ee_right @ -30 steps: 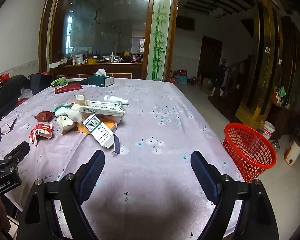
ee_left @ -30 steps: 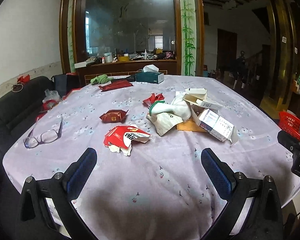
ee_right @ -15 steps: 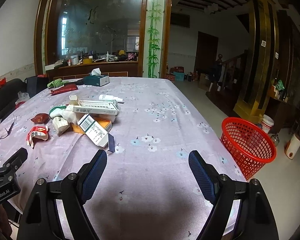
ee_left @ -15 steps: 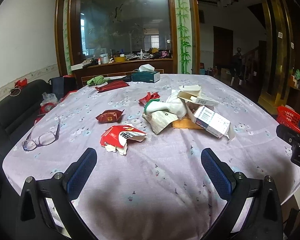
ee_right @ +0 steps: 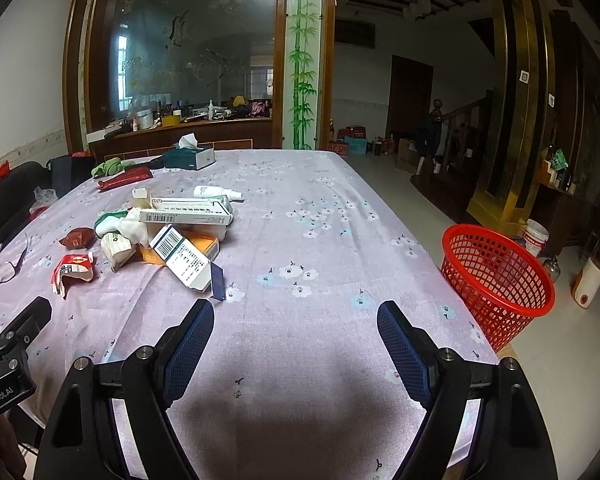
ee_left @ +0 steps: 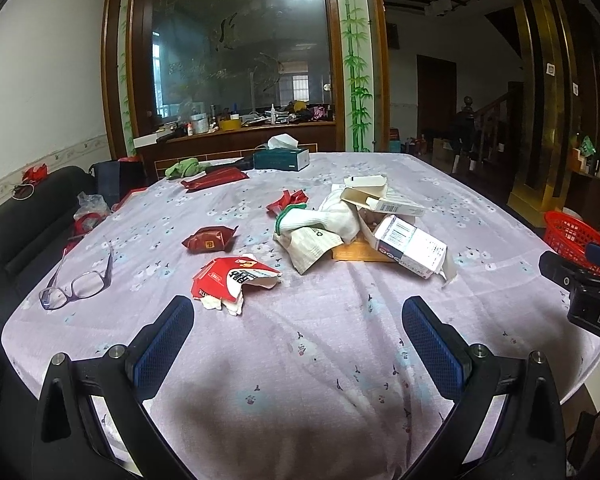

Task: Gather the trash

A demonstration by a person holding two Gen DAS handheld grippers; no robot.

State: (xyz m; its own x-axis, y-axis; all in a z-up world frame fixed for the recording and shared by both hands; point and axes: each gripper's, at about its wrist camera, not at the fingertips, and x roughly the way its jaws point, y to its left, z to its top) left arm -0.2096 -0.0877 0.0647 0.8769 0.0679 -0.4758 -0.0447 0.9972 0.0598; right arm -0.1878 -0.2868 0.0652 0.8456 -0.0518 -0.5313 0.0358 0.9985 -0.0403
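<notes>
Both tools hang wide and empty over the near edge of the desk (ee_left: 340,360): left tool (ee_left: 298,334), right tool (ee_right: 296,338). Trash (ee_left: 356,228) lies piled at the left tool's 12 o'clock; a red basket (ee_right: 496,276) stands on the floor at the right tool's 2 o'clock.

Lilac flower-print tablecloth (ee_right: 320,208), red mesh basket (ee_right: 496,272), red-and-white torn wrapper (ee_left: 232,276).

"GenRobot.AI" on left gripper (ee_right: 4,394)
</notes>
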